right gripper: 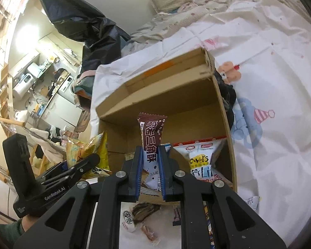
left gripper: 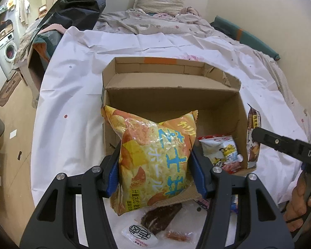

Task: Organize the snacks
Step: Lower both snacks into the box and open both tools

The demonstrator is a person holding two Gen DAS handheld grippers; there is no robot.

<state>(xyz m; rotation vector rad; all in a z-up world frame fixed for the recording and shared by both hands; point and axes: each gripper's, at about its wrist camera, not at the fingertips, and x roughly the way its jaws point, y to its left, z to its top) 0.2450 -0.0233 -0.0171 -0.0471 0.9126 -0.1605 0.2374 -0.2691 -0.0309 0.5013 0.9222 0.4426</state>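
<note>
My left gripper (left gripper: 155, 166) is shut on a large yellow-orange chip bag (left gripper: 153, 155) and holds it upright over the near left part of an open cardboard box (left gripper: 172, 95). My right gripper (right gripper: 151, 166) is shut on a slim brown-and-white snack bar packet (right gripper: 150, 143), held upright above the box's (right gripper: 155, 87) near edge. A white snack bag (left gripper: 221, 151) lies inside the box at the right; it also shows in the right wrist view (right gripper: 201, 161). The right gripper's packet (left gripper: 253, 137) shows at the right in the left wrist view. The chip bag (right gripper: 89, 153) appears left in the right wrist view.
The box sits on a white sheet (left gripper: 72, 95) over a bed. Small wrapped snacks (left gripper: 159, 220) lie on the sheet before the box. A pillow (left gripper: 159, 2) and rumpled blanket lie at the far end. A black plastic bag (left gripper: 76, 2) hangs at the left.
</note>
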